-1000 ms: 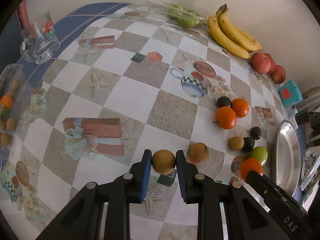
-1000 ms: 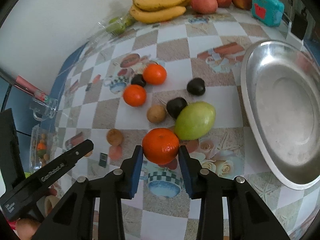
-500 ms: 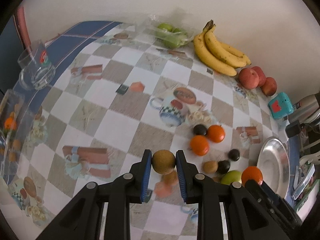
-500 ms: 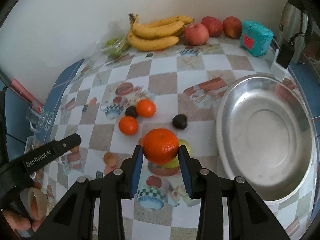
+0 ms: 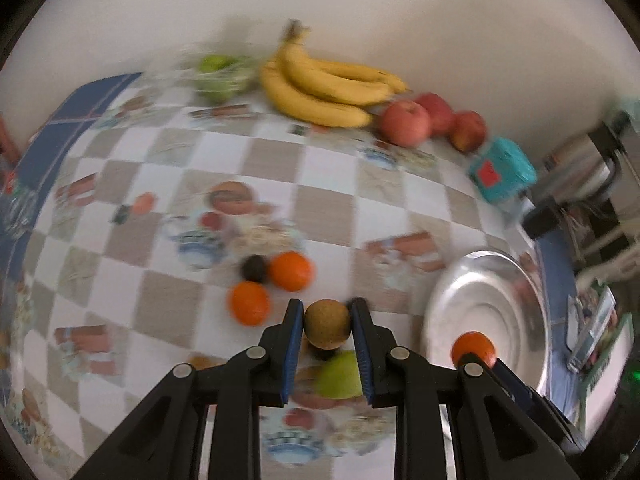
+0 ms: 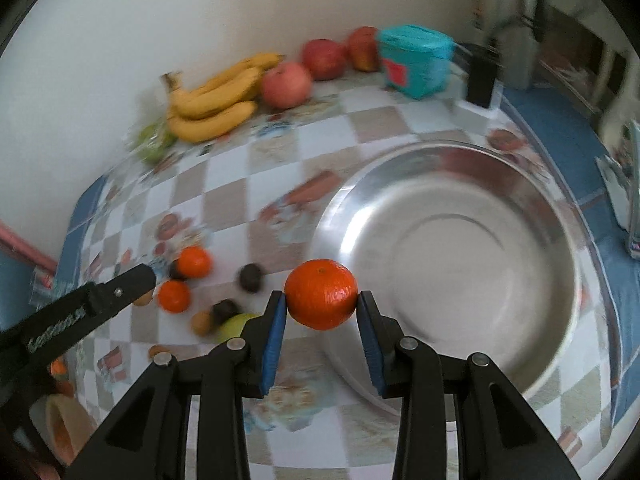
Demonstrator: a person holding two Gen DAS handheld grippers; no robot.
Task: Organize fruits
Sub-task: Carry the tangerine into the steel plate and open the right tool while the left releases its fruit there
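My left gripper (image 5: 326,314) is shut on a round brown fruit (image 5: 327,323), held above the checked tablecloth. Right below it lie a green fruit (image 5: 340,374) and a dark one. My right gripper (image 6: 321,302) is shut on an orange mandarin (image 6: 321,294), which hangs over the left rim of the steel dish (image 6: 460,280). The left wrist view shows that mandarin (image 5: 473,349) by the dish (image 5: 486,312). Loose on the cloth are two mandarins (image 6: 193,262) (image 6: 173,296), two dark fruits (image 6: 251,277) (image 6: 225,309) and a small brown fruit (image 6: 201,322).
Along the back wall lie bananas (image 5: 324,88), three red apples (image 5: 406,123), a bag of green fruit (image 5: 218,76) and a teal box (image 5: 502,174). A kettle and clutter stand beyond the dish at the right. The picture is motion-blurred.
Both grippers have risen and moved right toward the steel dish, each still holding its fruit. The mandarin now hangs at the dish's rim; the brown fruit is above the fruit cluster.
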